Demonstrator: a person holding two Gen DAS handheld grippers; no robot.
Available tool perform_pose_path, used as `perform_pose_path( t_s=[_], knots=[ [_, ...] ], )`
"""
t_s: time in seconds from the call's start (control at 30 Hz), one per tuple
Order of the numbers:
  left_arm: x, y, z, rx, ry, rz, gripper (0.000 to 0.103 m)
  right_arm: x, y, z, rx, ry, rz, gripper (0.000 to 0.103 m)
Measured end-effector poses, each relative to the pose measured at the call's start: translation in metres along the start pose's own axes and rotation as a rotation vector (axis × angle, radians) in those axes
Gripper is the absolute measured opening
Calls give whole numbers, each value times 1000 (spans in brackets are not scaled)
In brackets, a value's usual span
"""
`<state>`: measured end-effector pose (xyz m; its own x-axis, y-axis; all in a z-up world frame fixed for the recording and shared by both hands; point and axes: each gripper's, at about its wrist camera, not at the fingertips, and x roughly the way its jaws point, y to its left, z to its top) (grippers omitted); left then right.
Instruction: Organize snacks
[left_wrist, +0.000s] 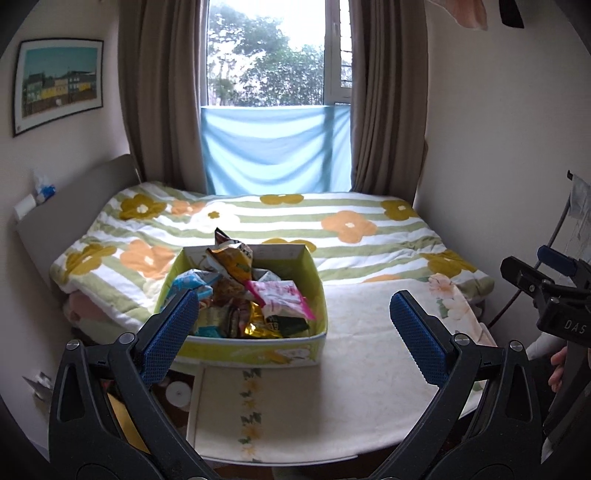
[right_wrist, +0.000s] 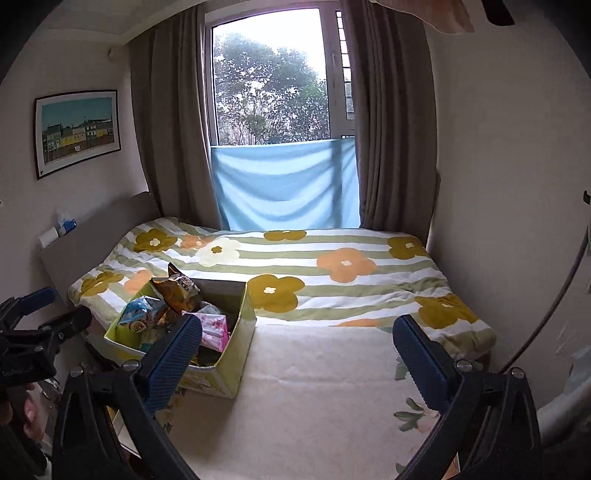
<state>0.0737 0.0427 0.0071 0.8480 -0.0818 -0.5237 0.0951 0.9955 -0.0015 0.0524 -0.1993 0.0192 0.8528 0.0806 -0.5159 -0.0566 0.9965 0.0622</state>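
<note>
A green and white box (left_wrist: 317, 291) stands on the bed, filled with several snack packets: a brown-gold bag (left_wrist: 232, 258) sticking up, a pink packet (left_wrist: 284, 299), a light blue one (left_wrist: 188, 282). My left gripper (left_wrist: 291, 332) is open just in front of the box, nothing between its blue pads. The same box (right_wrist: 243, 325) sits left of centre in the right wrist view, with the brown-gold bag (right_wrist: 177, 291) on top. My right gripper (right_wrist: 295, 354) is open over the cream blanket, to the right of the box, holding nothing.
The bed carries a green-striped flower quilt (left_wrist: 332, 225) and a cream blanket (left_wrist: 369, 332) at the near end. A headboard (left_wrist: 74, 195) runs along the left, walls close in right. The right gripper body (left_wrist: 546, 295) shows at the left view's right edge. Brown curtains (left_wrist: 159, 92) frame the window.
</note>
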Motion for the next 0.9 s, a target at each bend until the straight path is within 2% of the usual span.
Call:
perform_pose_path(
  t_s=[0.13,0.33,0.9],
  knots=[
    [-16,-5,-10,0,-7,9,103,-12,-2,-10,17,2,-22,103],
    [-20,-3,-12,-14,-8,-3,103,-22,3,-18,4,-9,-71,103],
    [-18,2,-6,-6,-30,4,103,-20,7,-17,14,-12,-99,103]
  ],
)
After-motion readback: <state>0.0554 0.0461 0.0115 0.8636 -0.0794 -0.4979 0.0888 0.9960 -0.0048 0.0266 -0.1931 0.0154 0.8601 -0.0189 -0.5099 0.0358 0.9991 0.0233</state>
